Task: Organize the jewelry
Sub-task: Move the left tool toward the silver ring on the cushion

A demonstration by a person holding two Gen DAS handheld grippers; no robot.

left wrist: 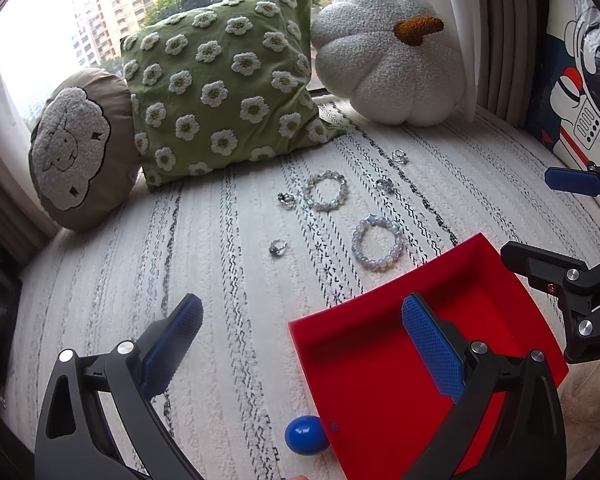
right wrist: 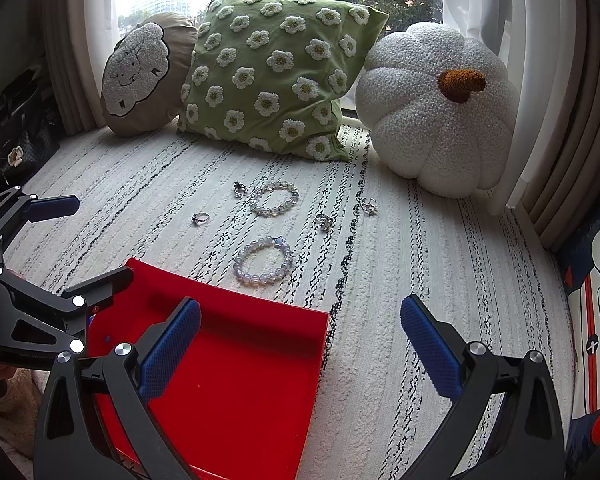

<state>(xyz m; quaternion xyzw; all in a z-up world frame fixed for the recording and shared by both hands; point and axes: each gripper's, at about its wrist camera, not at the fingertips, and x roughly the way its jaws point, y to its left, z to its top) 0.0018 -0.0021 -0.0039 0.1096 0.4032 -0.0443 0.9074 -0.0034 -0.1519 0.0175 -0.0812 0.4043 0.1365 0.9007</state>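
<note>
A red tray (left wrist: 384,380) lies on the white patterned cushion, empty; it also shows in the right wrist view (right wrist: 236,380). Beyond it lie two bead bracelets, a bluish one (left wrist: 377,244) (right wrist: 263,261) and a clear one (left wrist: 325,191) (right wrist: 274,199), with several silver rings around them, such as one ring (left wrist: 277,247) (right wrist: 200,218). My left gripper (left wrist: 302,344) is open and empty, its right finger over the tray. My right gripper (right wrist: 300,344) is open and empty, its left finger over the tray. Each gripper shows at the edge of the other's view.
A sheep pillow (left wrist: 76,152), a green daisy pillow (left wrist: 224,84) and a white pumpkin pillow (left wrist: 388,60) lean against the window at the back. A blue egg-shaped object (left wrist: 306,435) lies at the tray's near corner. An astronaut cushion (left wrist: 576,92) stands right.
</note>
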